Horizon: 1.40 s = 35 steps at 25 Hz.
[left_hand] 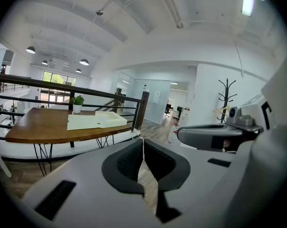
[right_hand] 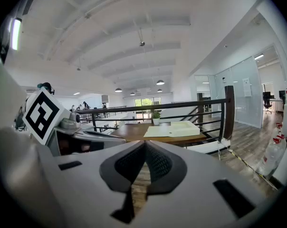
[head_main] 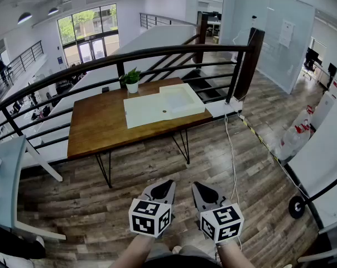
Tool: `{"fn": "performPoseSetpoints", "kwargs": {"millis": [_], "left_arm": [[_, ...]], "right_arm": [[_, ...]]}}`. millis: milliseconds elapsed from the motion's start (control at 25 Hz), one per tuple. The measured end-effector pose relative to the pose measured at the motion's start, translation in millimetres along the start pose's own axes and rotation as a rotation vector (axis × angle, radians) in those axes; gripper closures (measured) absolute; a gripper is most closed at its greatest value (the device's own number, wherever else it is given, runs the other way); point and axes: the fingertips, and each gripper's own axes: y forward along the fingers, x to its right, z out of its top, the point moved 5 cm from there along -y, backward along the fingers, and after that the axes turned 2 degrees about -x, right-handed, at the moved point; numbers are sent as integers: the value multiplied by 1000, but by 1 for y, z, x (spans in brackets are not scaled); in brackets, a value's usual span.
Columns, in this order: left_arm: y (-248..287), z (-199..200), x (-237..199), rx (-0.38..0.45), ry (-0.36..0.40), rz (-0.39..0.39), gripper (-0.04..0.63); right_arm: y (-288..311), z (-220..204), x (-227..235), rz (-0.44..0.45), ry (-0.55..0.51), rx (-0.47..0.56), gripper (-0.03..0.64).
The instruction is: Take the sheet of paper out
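Tongs check: both pairs are sitting shut and empty.

Left tongs [left_hand: 142, 142] are closing right down, dark ribbed pads [left_hand: 128, 161] meeting tip to tip. Nothing is pinched between them. Only wood floor [head_main: 90, 205] is showing through the gap further back, behind the tips.

Right tongs [right_hand: 144, 144] are doing the same, with the pads touching at the tip and nothing caught in there. Neither pair is touching anything.

From the head view, I'm holding both pairs low in front of me, side by side and just apart, noses pointing forward and slightly down at the floor. Each pair is showing up at the edge of the other's view.

Sheet of paper [head_main: 143, 113] is lying flat on the brown table [head_main: 96, 133], well apart from both pairs, with open floor in between. It's sitting on the right-hand half of the tabletop. A shallow white tray [head_main: 182, 98] is resting at its right end, touching or overlapping it; I can't tell which from here, or whether anything is lying inside the tray.

A small potted plant [head_main: 132, 81] is standing at the far edge of the table, just beyond the sheet. A dark railing [head_main: 157, 54] is running behind the table. A thin cable [head_main: 232, 149] is trailing over the floor to the right of the table.
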Motion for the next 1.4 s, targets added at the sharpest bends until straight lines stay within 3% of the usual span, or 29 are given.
{"fn": "performPoseSetpoints", "kwargs": {"millis": [480, 760, 1080, 1400], "left_arm": [[25, -2, 15, 11, -7, -9, 574], [40, -14, 18, -29, -20, -4, 574], [88, 5, -26, -39, -39, 0, 574], [162, 63, -91, -29, -20, -37, 574]], "right_arm": [[0, -4, 29, 36, 37, 15, 592], [4, -22, 49, 62, 100, -10, 591], [56, -15, 76, 47, 108, -37, 591], [150, 28, 119, 7, 115, -24, 591]]}}
